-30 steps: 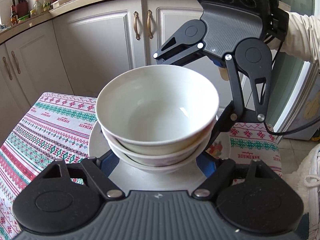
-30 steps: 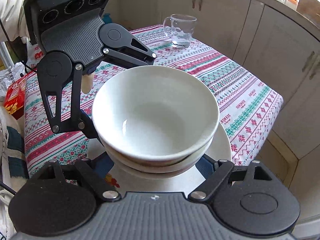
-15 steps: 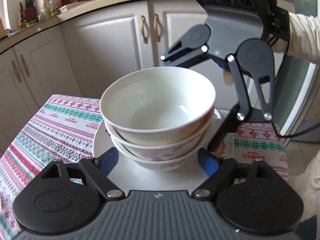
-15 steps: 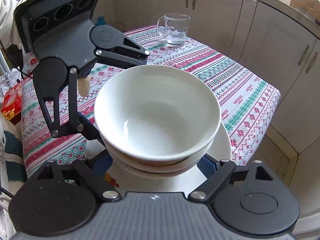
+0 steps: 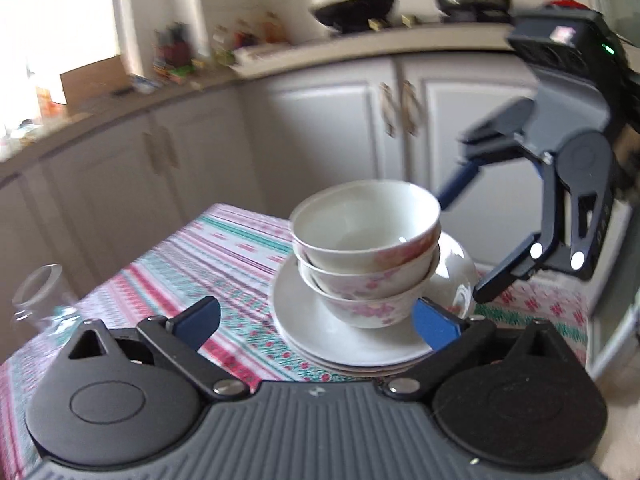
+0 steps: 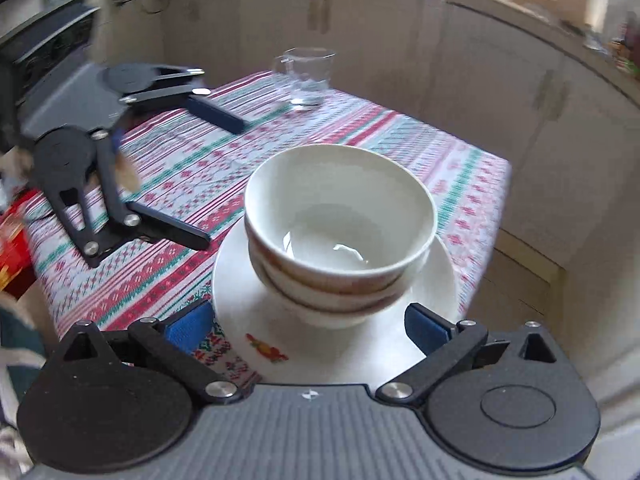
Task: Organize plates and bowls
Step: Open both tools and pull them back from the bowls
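Observation:
Three nested white bowls (image 5: 366, 252) with pink flower prints stand on a stack of white plates (image 5: 320, 332) on the patterned tablecloth. The stack also shows in the right wrist view, the bowls (image 6: 340, 224) on the plates (image 6: 400, 344). My left gripper (image 5: 316, 322) is open and empty, drawn back from the stack; it also shows in the right wrist view (image 6: 208, 180). My right gripper (image 6: 308, 326) is open and empty just short of the plates; it also shows in the left wrist view (image 5: 464, 248) beyond the bowls.
A clear glass mug (image 6: 306, 76) stands at the far end of the table (image 6: 472, 168); it also shows in the left wrist view (image 5: 36, 300). White kitchen cabinets (image 5: 328, 128) surround the table. A red box (image 6: 12, 248) lies by the table's left edge.
Both grippers have let go of the bowl stack and pulled back from it, opening wide. The bowls and plates now rest on the table.

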